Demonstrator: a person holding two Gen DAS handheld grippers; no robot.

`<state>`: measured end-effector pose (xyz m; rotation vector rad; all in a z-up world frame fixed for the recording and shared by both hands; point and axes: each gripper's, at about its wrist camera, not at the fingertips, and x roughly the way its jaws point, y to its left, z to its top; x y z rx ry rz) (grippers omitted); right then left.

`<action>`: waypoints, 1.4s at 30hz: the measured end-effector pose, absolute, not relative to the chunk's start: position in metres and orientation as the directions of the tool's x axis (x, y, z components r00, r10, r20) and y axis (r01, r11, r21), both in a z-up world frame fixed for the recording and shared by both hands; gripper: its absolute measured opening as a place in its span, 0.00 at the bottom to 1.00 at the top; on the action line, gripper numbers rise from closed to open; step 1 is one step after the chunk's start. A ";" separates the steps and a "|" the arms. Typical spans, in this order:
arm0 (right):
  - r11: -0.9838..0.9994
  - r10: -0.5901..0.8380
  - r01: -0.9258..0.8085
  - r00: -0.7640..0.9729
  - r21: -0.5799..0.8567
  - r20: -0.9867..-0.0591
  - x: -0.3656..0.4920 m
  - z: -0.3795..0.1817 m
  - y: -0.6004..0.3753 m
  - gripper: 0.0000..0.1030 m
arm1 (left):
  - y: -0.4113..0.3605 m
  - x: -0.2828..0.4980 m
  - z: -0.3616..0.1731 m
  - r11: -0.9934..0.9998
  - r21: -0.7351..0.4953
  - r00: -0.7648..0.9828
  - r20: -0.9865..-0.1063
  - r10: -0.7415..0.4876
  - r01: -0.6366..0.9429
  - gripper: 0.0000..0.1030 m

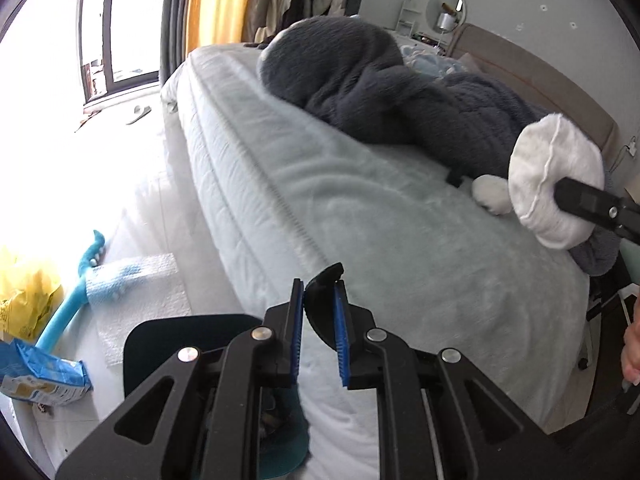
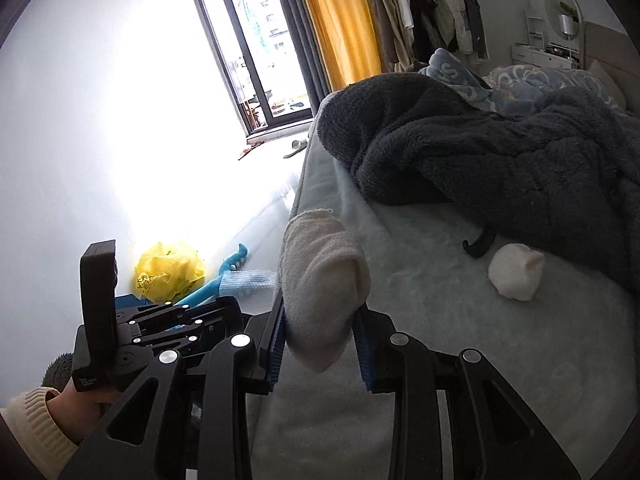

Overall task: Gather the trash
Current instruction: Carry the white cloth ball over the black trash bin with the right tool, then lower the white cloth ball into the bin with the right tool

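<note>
In the right wrist view my right gripper [image 2: 320,314] is shut on a white wad of soft cloth or paper [image 2: 320,268], held just above the near edge of the bed [image 2: 460,360]. The left wrist view shows the same wad [image 1: 548,176] at the right, with the right gripper [image 1: 562,196] behind it. A second, smaller white wad [image 2: 516,272] [image 1: 492,194] lies on the bed beside a black hook [image 2: 478,246]. My left gripper [image 1: 320,292] is shut on the thin black rim [image 1: 322,312] of a dark bin [image 1: 176,340] beside the bed.
A dark grey fleece blanket [image 2: 500,152] is heaped across the bed. On the floor at the left are a yellow plastic bag [image 2: 170,270], a blue long-handled tool [image 1: 76,300], bubble wrap [image 1: 136,300] and a blue packet [image 1: 40,376]. A window and hanging clothes stand behind.
</note>
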<state>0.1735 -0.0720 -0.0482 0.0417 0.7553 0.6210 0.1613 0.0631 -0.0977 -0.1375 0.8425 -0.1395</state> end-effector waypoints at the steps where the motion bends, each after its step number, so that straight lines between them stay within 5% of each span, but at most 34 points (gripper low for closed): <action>1: 0.817 0.545 -0.519 0.554 0.251 -0.629 0.174 -0.048 -0.066 0.30 | 0.068 0.161 -0.101 0.983 -0.177 0.650 -0.740 -0.171 0.057 0.15; 39: 0.704 0.579 -0.662 0.323 0.259 -0.749 0.193 -0.109 0.105 0.30 | 0.210 0.139 -0.201 0.935 -0.219 0.310 -0.942 -0.128 -0.279 0.15; 42: 0.700 0.562 -0.668 0.296 0.253 -0.772 0.194 -0.122 0.117 0.30 | 0.223 0.135 -0.197 0.925 -0.223 0.317 -0.941 -0.121 -0.309 0.21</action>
